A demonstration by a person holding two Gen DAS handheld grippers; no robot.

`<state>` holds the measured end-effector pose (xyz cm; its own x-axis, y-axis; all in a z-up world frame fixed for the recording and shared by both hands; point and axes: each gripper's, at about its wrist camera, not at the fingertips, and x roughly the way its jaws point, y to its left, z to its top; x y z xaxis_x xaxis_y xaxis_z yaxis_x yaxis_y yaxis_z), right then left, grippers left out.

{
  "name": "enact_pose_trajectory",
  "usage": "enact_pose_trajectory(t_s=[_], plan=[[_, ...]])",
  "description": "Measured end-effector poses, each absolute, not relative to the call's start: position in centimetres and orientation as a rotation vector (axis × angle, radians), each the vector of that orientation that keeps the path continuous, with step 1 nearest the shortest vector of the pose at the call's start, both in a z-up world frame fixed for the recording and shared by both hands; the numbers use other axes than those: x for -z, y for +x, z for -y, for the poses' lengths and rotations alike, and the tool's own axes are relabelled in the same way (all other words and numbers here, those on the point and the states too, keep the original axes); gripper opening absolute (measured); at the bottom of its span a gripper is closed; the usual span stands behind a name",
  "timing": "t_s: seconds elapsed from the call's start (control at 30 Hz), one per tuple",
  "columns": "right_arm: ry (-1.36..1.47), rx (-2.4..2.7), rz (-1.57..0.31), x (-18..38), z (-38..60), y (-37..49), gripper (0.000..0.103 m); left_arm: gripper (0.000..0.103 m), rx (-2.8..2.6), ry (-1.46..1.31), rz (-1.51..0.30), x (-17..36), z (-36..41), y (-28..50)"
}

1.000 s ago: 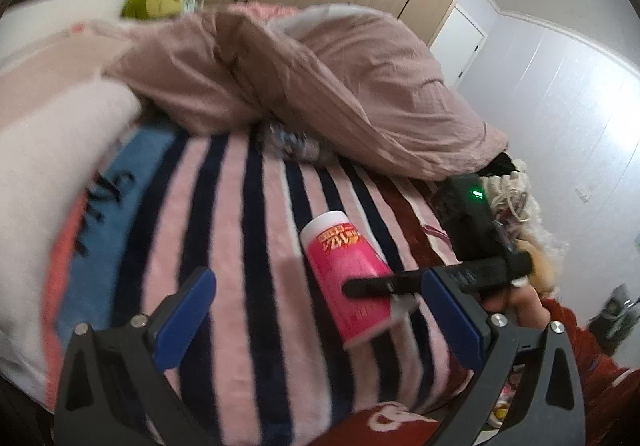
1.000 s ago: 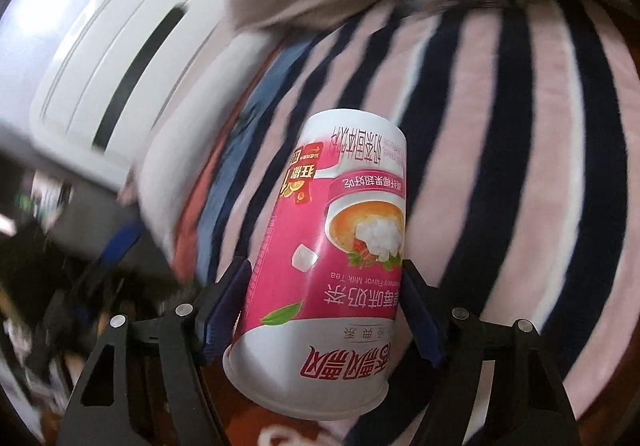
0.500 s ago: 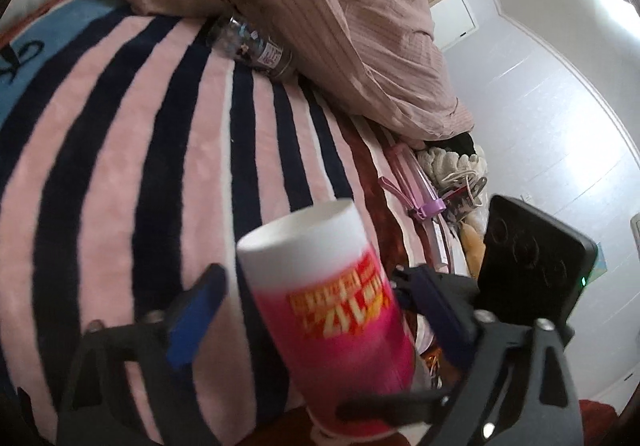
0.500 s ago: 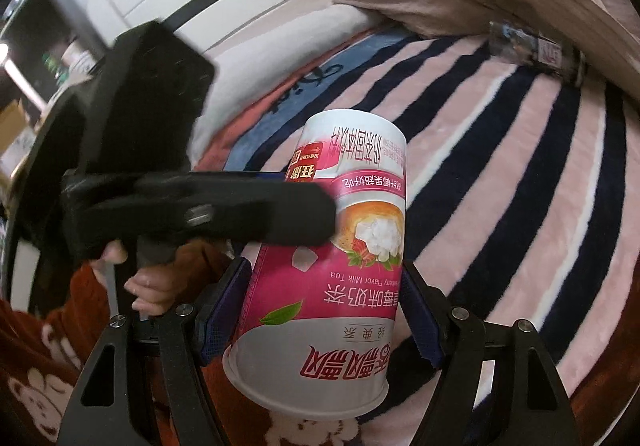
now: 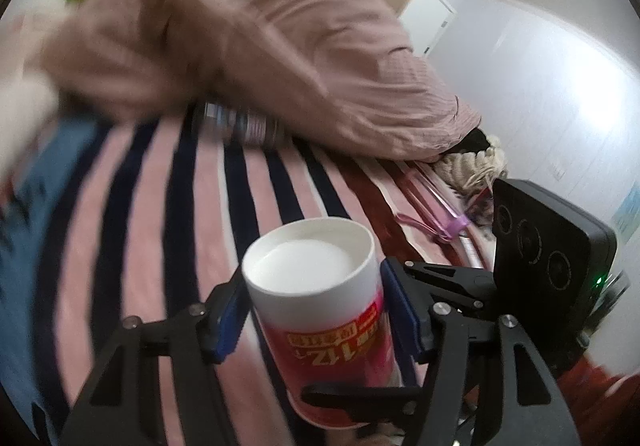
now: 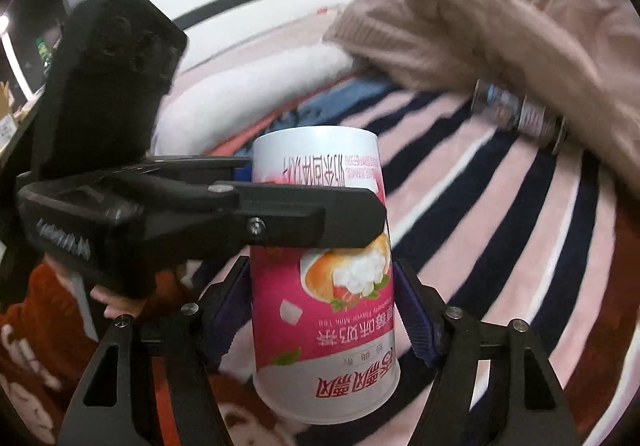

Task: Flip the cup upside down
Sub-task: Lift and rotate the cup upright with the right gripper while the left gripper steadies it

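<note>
The pink and white milk-tea cup [image 5: 320,310] is held in the air above the striped blanket, its white base pointing away from both cameras. My left gripper [image 5: 316,314] has its blue pads against both sides of the cup's upper part. In the right wrist view the cup [image 6: 324,278] stands with its print upside down, and my right gripper [image 6: 320,314] is shut on its wide lower part. The left gripper's black finger [image 6: 288,217] crosses the cup from the left. The right gripper's finger [image 5: 360,400] shows low in the left wrist view.
A pink, navy and white striped blanket [image 5: 160,246] covers the bed. A crumpled mauve duvet [image 5: 280,57] lies at the back, with a plastic bottle [image 6: 520,117] on its side at its edge. A pink strap [image 5: 432,221] and a rope bundle [image 5: 476,165] lie at right.
The left gripper came in from the side and closed its pads around the cup's upper part. The right gripper kept its hold and the cup stayed inverted.
</note>
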<state>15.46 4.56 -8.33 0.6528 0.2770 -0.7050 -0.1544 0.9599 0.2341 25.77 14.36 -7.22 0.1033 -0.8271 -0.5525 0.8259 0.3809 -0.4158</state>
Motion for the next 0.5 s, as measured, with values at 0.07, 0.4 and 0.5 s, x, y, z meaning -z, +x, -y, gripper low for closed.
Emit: enact_pose_trajectory(t_s=[0.07,0.4,0.5], plan=[[0.146,-0.220,-0.784,8.1,-4.5,15.9,0.066,0.058,1.203,0.068,-0.753,6.4,-13.6,25.4],[0.035,-0.118,-0.737,10.9,-4.3,13.6,0.067,0.057,1.302,0.232,-0.686,8.2,-11.6,21.7],[0.040,-0.112,-0.742,11.4,-4.1,12.3,0.067,0.060,1.335,0.265,-0.687,8.3,-11.2,20.3]])
